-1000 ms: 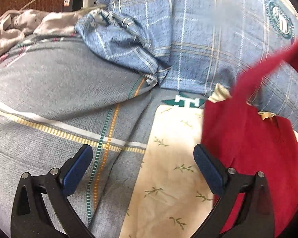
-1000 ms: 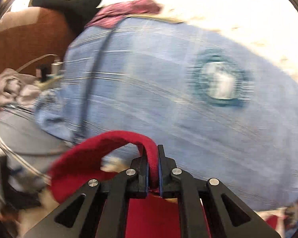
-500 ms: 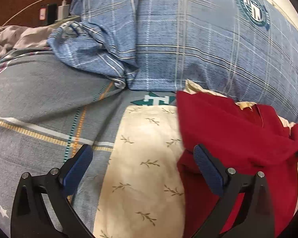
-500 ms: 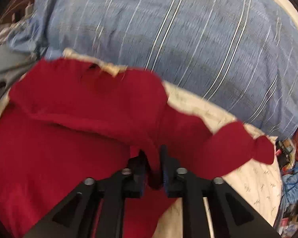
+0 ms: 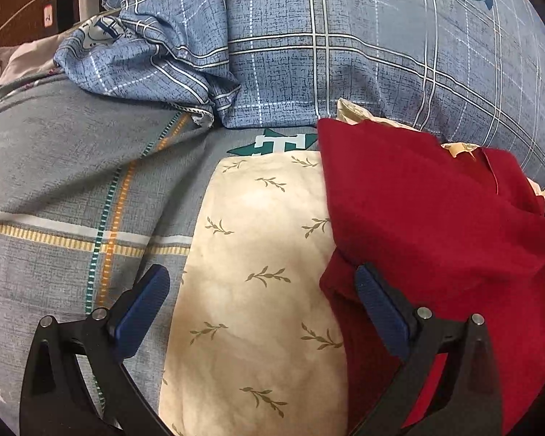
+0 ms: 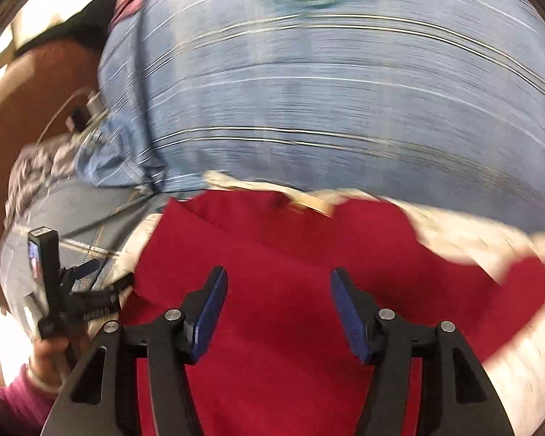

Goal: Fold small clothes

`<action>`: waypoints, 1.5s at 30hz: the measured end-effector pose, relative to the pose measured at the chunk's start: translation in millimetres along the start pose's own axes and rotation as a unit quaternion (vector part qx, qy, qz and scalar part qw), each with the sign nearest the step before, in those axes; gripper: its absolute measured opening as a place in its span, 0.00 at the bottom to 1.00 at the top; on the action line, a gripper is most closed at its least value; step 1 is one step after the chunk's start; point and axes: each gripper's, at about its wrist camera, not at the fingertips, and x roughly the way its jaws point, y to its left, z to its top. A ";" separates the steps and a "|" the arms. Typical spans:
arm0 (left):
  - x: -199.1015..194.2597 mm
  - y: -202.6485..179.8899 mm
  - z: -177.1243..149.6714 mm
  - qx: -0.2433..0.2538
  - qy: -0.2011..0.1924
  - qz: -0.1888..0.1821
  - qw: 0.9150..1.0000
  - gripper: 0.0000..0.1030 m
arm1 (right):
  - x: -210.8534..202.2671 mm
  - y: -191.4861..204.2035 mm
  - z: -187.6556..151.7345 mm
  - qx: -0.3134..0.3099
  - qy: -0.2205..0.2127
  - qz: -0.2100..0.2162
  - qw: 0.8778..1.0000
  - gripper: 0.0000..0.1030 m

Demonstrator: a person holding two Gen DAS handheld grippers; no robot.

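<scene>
1. The red garment (image 5: 436, 225) lies at the right of the left wrist view, partly folded over itself, on a cream leaf-print cloth (image 5: 258, 290).
2. The left gripper (image 5: 261, 290) stands wide apart at the bottom of the frame, nothing clamped; its right pad (image 5: 379, 312) sits at the garment's left edge.
3. In the blurred right wrist view, the right gripper (image 6: 278, 309) is opening, the pads clear of the red fabric spread below them.
4. A blue plaid pillow (image 5: 363, 47) fills the top of both views.
5. A grey plaid sheet (image 5: 61, 181) covers the left.

Two close wrist views angled down, both sharing the red garment (image 5: 436, 210)
</scene>
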 end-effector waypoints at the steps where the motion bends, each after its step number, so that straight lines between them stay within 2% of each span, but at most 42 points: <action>1: 1.1 1.0 -0.1 -0.002 0.001 -0.003 1.000 0.99 | 15.4 14.1 6.3 -0.017 0.001 -0.003 1.000 0.59; 4: 3.2 0.6 1.0 -0.003 0.002 -0.006 1.000 1.00 | 78.1 59.5 25.6 -0.073 0.018 -0.002 0.997 0.59; 8: 2.6 -1.6 1.7 0.004 0.001 -0.003 1.000 1.00 | 140.2 87.7 30.4 -0.111 0.064 0.015 0.992 0.56; 9: 2.8 -1.9 2.1 0.005 0.001 -0.003 1.000 1.00 | 145.7 89.8 28.4 -0.113 0.068 0.016 0.991 0.49; 10: 3.0 -2.0 2.8 0.006 0.002 -0.003 1.000 1.00 | 152.6 90.8 28.9 -0.110 0.076 0.026 0.991 0.23; 11: 3.1 -1.7 3.9 0.007 0.003 -0.004 1.000 1.00 | 155.0 90.6 30.3 -0.106 0.082 0.041 0.990 0.14; 12: 3.0 -0.9 4.8 0.006 0.003 -0.005 1.000 1.00 | 155.1 93.4 30.6 -0.110 0.086 0.048 0.989 0.13; 15: 2.4 2.6 6.9 -0.001 0.003 -0.003 1.000 1.00 | 151.1 107.0 33.0 -0.143 0.065 0.022 0.987 0.04; 19: 0.6 6.5 8.9 -0.010 -0.004 0.010 1.000 0.99 | 163.6 105.5 41.0 -0.100 0.050 -0.002 0.994 0.02; 22: -1.0 5.9 10.1 -0.013 -0.008 -0.002 1.000 0.99 | 166.7 103.9 35.5 -0.074 0.056 0.003 0.996 0.03; 24: -6.5 3.0 10.4 -0.009 -0.020 -0.017 1.000 0.99 | 145.5 97.3 34.1 -0.059 0.055 0.018 0.997 0.10; 25: -9.7 0.6 10.6 -0.006 -0.028 -0.024 0.999 0.99 | 130.8 89.3 33.1 -0.045 0.058 0.022 0.997 0.26; 26: -13.8 -2.6 10.2 0.000 -0.038 -0.031 0.999 0.99 | 112.4 77.8 30.9 -0.027 0.058 0.028 0.998 0.36; 27: -15.7 -5.4 10.0 0.005 -0.043 -0.036 0.998 0.99 | 97.7 68.3 28.4 -0.014 0.055 0.037 0.998 0.54; 28: -17.3 -7.2 10.2 0.009 -0.044 -0.039 0.998 0.99 | 69.5 50.5 20.2 0.001 0.044 0.046 0.998 0.60; 30: -19.4 -12.5 8.7 0.018 -0.045 -0.051 0.998 0.99 | 26.6 23.7 5.4 -0.005 0.029 0.033 0.999 0.62; 34: -19.3 -20.5 8.5 0.024 -0.044 -0.065 0.997 0.99 | -40.0 -29.0 -25.4 -0.021 0.023 -0.033 0.999 0.77; 36: -17.3 -24.3 8.0 0.024 -0.038 -0.076 0.996 0.99 | -57.0 -53.2 -38.5 -0.022 0.022 -0.045 0.998 0.84; 39: -14.3 -28.4 6.6 0.027 -0.033 -0.079 0.996 0.99 | -54.4 -70.2 -53.7 -0.037 0.038 -0.073 0.996 0.85; 41: -10.6 -31.9 6.1 0.032 -0.030 -0.075 0.996 0.99 | -35.2 -77.6 -66.2 -0.065 0.061 -0.109 0.990 0.81; 42: -9.6 -33.4 5.6 0.034 -0.029 -0.074 0.996 0.99 | -23.2 -77.5 -70.6 -0.084 0.073 -0.136 0.984 0.57; 43: -8.4 -34.5 5.3 0.036 -0.027 -0.072 0.996 0.99 | -15.4 -77.5 -74.0 -0.105 0.086 -0.164 0.977 0.02; 44: -7.3 -35.2 4.9 0.037 -0.025 -0.072 0.996 0.99 | -4.5 -78.3 -73.5 -0.126 0.104 -0.206 0.965 0.11; 45: -6.6 -35.8 4.4 0.038 -0.024 -0.072 0.996 0.99 | -7.8 -83.2 -72.3 -0.125 0.102 -0.221 0.962 0.09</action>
